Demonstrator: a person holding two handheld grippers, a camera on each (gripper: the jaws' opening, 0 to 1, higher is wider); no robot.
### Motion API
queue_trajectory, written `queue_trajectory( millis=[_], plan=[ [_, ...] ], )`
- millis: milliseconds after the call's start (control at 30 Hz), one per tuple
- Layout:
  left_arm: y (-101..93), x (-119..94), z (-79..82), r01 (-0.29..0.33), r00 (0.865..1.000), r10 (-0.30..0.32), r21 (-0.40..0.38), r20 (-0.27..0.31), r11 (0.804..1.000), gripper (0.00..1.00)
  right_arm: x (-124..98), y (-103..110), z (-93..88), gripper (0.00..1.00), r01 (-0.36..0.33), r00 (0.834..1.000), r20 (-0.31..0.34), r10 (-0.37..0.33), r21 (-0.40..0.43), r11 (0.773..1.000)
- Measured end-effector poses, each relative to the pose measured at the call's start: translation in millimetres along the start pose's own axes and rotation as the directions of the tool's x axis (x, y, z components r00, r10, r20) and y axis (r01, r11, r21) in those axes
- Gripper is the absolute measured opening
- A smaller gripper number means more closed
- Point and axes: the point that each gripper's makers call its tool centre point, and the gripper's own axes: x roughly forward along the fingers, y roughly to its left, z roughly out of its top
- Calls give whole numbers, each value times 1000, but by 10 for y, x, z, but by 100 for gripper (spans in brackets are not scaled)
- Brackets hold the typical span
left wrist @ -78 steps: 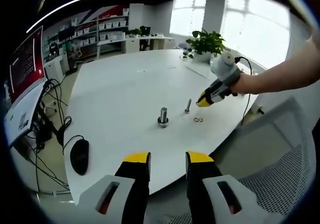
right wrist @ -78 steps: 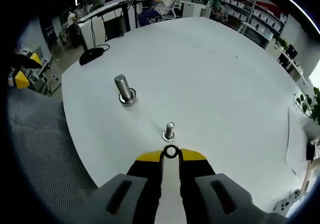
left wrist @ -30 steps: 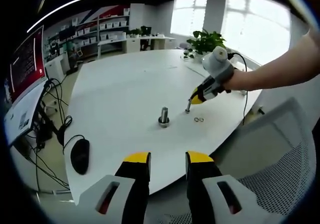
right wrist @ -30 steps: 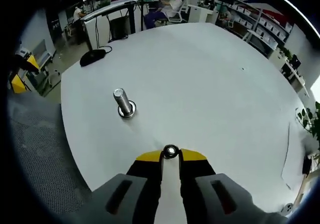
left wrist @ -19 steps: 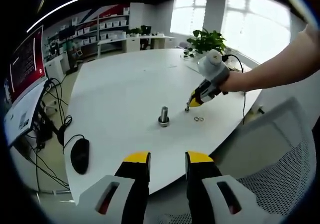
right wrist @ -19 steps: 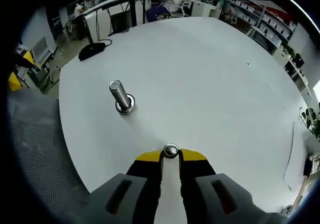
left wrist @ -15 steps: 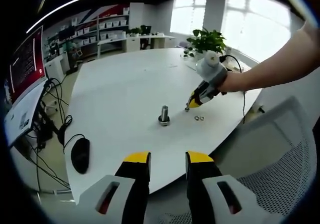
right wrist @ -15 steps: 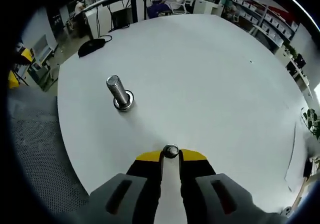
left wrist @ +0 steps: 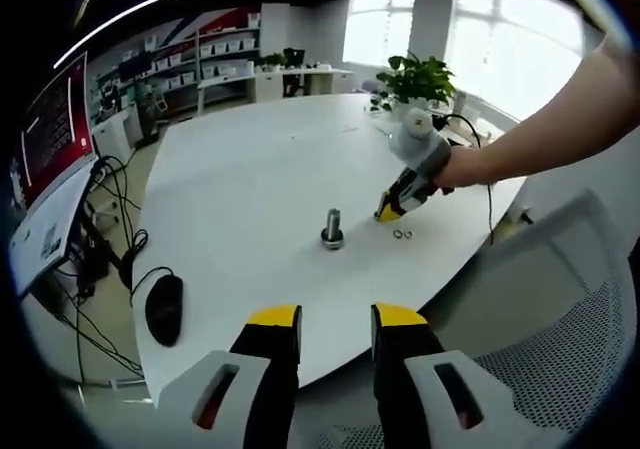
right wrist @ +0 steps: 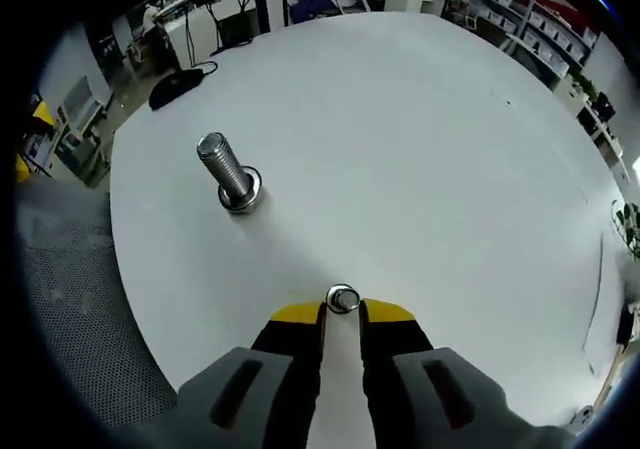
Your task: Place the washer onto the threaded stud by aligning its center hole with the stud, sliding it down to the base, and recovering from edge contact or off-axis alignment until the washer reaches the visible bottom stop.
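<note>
Your right gripper [right wrist: 342,312] pinches the washer [right wrist: 342,298] at its yellow tips, right over the small stud [right wrist: 343,300], whose top shows through the hole. The big bolt [right wrist: 227,175] stands at 10 o'clock. Your left gripper [left wrist: 335,321] waits off the table [left wrist: 250,179], jaws narrowly apart, holding nothing.

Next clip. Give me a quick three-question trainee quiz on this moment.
1. True or false: the left gripper is holding a washer.
2. What does the right gripper grip? A) a mouse B) a washer C) the big bolt
3. In the left gripper view, how many spare washers lie on the table?

Key: 1 false, its jaws are open and empty. 2 B. 3 two.
</note>
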Motion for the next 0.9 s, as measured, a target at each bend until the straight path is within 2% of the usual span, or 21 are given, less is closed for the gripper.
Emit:
queue_trajectory(
  millis=[333,433,500,633,900],
  plan=[
    [-14,5,2,7,1000,-7,5,0,1000,26,-94,26,-222,18,-5,1000,-31,6,21,1000],
    [-27,5,-1,10,1000,-10,12,-1,1000,26,-118,59,-340,19,-24,998,-51,28,79,997],
    [-31,4,-3,11,1000,-11,13,-2,1000,26,-151,97,-373,20,-41,998,-38,46,124,991],
    [-35,-1,2,10,1000,-10,16,1,1000,26,-191,164,-430,22,-56,998,-33,59,104,993],
    [-39,-5,0,10,1000,-10,21,1,1000,26,-171,288,-496,23,-78,995,-64,82,68,995]
  ],
)
